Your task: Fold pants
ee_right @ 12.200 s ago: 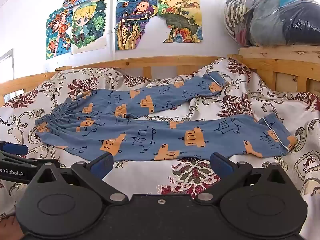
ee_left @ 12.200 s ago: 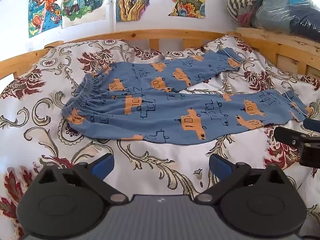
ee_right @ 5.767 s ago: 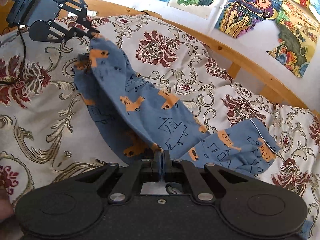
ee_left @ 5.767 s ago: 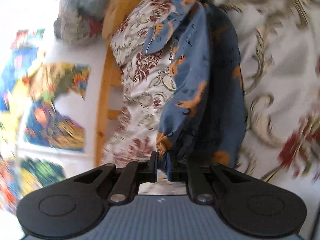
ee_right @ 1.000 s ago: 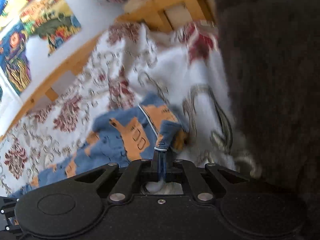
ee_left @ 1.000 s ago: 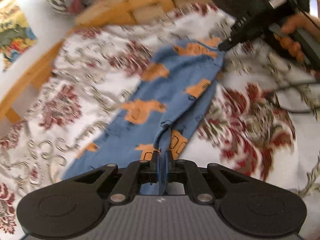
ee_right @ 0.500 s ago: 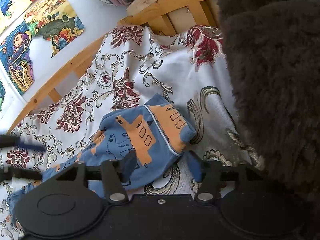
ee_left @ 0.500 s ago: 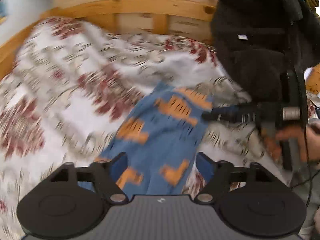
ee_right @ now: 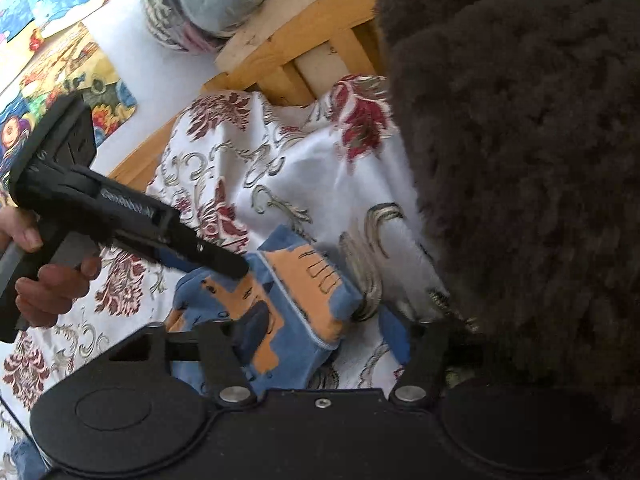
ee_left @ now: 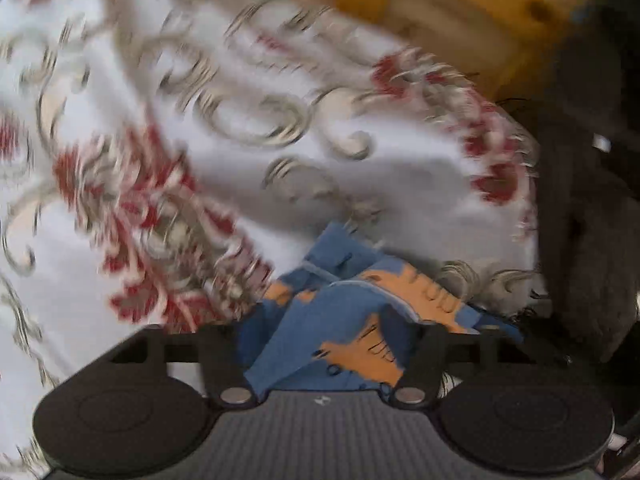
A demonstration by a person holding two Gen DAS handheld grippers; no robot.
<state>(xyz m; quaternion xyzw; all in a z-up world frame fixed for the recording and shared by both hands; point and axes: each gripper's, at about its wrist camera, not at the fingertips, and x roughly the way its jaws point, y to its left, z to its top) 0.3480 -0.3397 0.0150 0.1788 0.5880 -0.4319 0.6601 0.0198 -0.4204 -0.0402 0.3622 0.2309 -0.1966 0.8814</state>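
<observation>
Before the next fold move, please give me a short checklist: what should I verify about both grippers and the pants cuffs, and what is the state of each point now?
1. Left gripper open: ok, its jaws stand wide around the pants.
2. Right gripper open: ok, jaws apart, cuff lies between them.
3. Cuffs resting on the bedsheet, not lifted: ok.
4. Two cuffs stacked evenly: not ok, the edges look offset and rumpled.
5. Space clear at the right side: not ok, a dark fuzzy garment lies close to the cuff.
6. Waistband end lying flat: cannot tell, out of view.
</observation>
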